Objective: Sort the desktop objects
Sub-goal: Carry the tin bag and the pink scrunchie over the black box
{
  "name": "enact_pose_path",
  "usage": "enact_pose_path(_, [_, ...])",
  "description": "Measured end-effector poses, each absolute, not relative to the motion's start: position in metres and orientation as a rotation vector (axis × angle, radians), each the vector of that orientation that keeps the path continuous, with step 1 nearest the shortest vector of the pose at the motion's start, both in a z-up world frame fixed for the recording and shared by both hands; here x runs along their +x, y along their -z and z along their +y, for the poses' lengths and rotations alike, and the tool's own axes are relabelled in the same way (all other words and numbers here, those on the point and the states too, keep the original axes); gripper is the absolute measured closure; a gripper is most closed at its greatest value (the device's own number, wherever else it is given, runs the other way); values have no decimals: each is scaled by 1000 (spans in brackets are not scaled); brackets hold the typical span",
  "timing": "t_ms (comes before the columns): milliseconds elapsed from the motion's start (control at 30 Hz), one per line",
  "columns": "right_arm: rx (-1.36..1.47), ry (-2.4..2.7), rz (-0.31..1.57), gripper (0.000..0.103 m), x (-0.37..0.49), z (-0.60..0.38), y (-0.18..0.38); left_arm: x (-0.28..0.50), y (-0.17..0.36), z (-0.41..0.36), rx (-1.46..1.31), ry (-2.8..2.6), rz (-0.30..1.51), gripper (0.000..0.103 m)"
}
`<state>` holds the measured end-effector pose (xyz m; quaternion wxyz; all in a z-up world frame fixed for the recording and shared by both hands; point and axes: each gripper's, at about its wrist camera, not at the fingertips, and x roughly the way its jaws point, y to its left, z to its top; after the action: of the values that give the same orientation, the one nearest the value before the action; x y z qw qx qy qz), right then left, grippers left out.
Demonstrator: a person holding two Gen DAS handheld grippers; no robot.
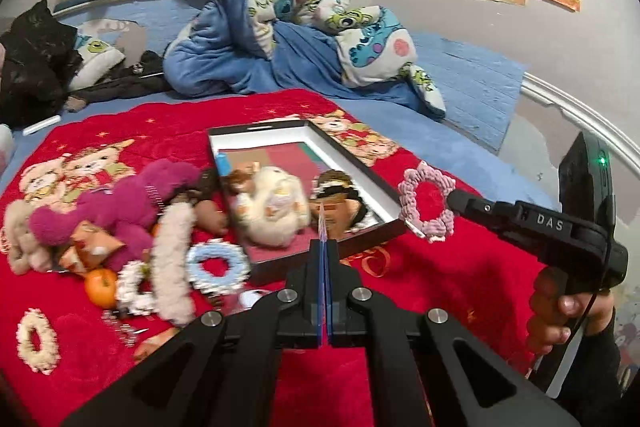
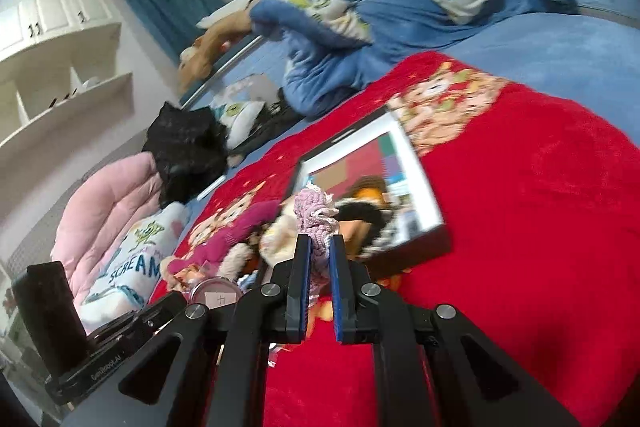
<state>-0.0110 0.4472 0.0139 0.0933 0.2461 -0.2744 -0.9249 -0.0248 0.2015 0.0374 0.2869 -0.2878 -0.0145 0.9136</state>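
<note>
Sorting partly done: the box (image 1: 394, 223) holds several plush toys; more lie beside it. Right gripper (image 2: 320, 247) clamps a pink crocheted scrunchie (image 1: 428, 205); left gripper (image 1: 324, 243) closed, empty.

I see bright, even, soft-shadowed light; fisheye bending and dark corners; motion blur smears both views.

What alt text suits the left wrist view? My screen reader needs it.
The shut left gripper points at a shallow black-edged box holding plush toys on a red blanket. To its right, the right gripper holds a pink crocheted ring scrunchie beside the box.
</note>
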Motion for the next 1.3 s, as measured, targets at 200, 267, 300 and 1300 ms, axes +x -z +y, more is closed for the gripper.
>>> enact_pose_path(200, [731,2763,-840,93,-1,467,-10,-26,-38,219,-771,-2427,-28,103])
enact_pose_path(267, [734,2761,-836,93,-1,466,-10,-29,-38,221,-776,-2432,-27,103])
enact_pose_path(300, [736,2759,-835,93,-2,466,-10,-30,-38,223,-778,-2430,-24,103])
enact_pose_path(1300, [766,2908,-666,93,-71,436,-10,-129,-25,249,-827,-2423,-9,103])
